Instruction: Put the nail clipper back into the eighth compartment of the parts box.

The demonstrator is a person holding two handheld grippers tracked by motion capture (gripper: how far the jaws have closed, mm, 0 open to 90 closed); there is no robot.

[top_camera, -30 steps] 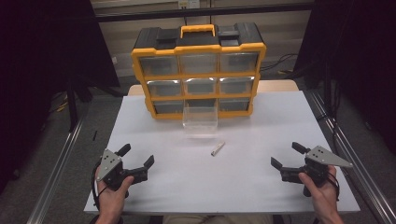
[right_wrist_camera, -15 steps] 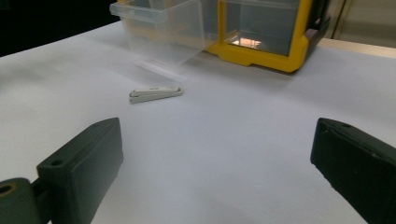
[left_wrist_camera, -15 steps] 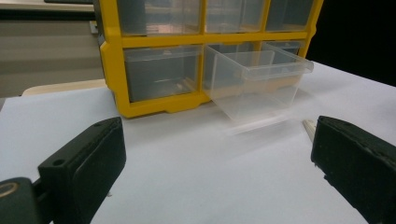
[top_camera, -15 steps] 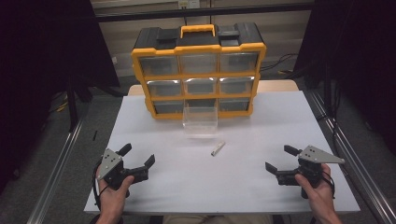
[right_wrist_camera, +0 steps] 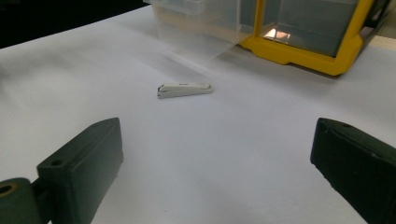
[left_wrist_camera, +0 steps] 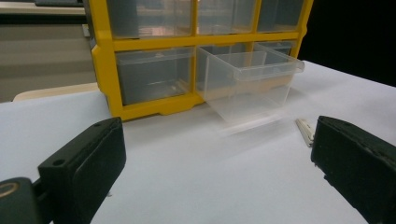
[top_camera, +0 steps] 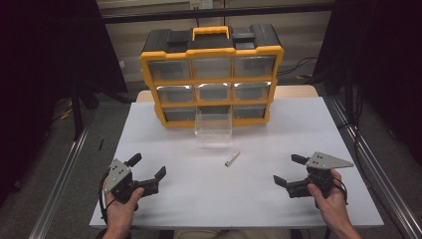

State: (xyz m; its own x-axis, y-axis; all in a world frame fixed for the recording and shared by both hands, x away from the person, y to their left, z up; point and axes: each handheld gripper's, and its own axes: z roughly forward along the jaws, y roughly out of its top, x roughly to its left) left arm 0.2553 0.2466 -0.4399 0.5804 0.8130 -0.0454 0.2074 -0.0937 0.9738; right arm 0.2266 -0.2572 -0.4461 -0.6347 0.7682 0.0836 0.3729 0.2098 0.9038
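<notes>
Lying on the white table surface (top_camera: 199,199), a small white nail clipper (top_camera: 232,158) is seen just in front of a clear plastic drawer (top_camera: 214,128), which is pulled out of the bottom row of a yellow-and-black organiser cabinet (top_camera: 211,74); in the right gripper view the clipper (right_wrist_camera: 185,89) rests flat, untouched, ahead of the jaws and a little to their left. The step in hand is judged to be the approach before a pick: the clipper is likely meant for the open drawer. The right gripper (top_camera: 290,172) is held near the table's right front, jaws wide apart and empty, aimed toward the clipper but well short of it. The left gripper (top_camera: 147,167) is held at the left front, jaws likewise spread and empty, with drawer (left_wrist_camera: 252,81) and clipper (left_wrist_camera: 305,130) ahead of it. Next, a forward reach with a low, flat closing across the clipper's narrow sides is called for, since the piece is thin and could slip. Against the frame a second ago, the right gripper is found shifted inward toward the table's middle; the left gripper, clipper and drawer are unchanged.
</notes>
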